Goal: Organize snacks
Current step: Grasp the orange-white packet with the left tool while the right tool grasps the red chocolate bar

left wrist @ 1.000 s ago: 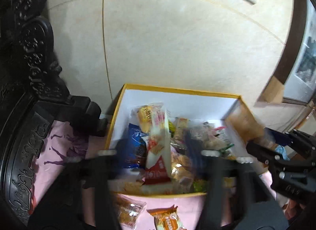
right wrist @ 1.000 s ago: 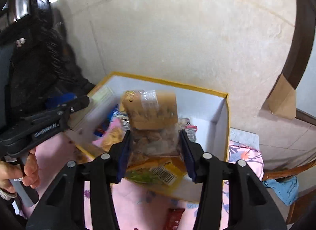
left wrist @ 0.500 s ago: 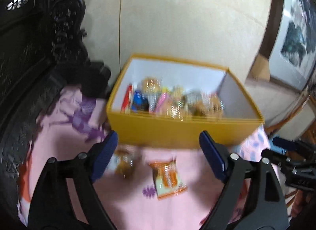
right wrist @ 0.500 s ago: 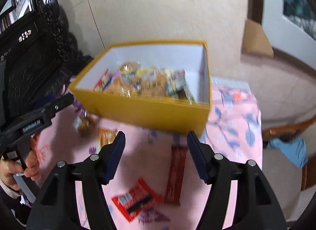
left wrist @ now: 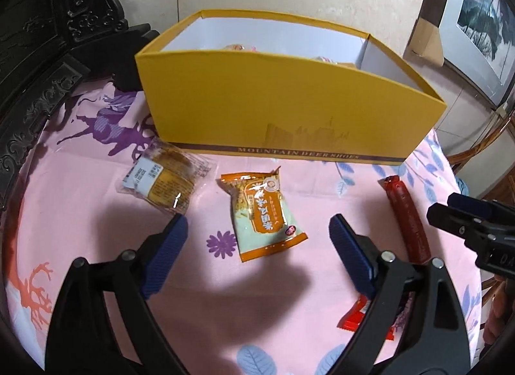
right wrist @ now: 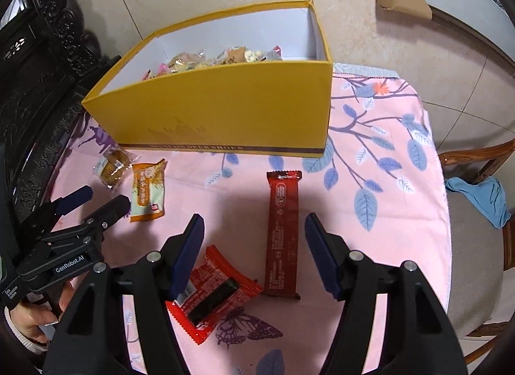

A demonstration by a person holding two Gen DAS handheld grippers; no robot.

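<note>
Both grippers empty, jaws wide. My left gripper [left wrist: 257, 236] hovers low over the orange snack packet [left wrist: 262, 214], which lies flat on the pink cloth [left wrist: 80, 201] mid-counter, just in front of the yellow box [left wrist: 289, 107]. My right gripper [right wrist: 254, 239] hovers over the long dark-red bar [right wrist: 283, 233], its far end pointing at the box front; the red wrapper [right wrist: 209, 291] lies just beside it at the near edge, partly under my left finger [right wrist: 188, 252]. The clear-wrapped cake [left wrist: 164, 178] sits near the box's front left corner. The box already holds a heap of snacks [right wrist: 219, 57], so four pieces left on the counter. Risks as I judge them: flat crinkly packets, so the fingers could skid over the film or pinch the cloth up with it; closing on the bar may also catch the red wrapper since they nearly touch; the two grippers are near each other and could bump when both swing to the box; a low carry could clip the tall box wall and shove it toward the far edge.
</note>
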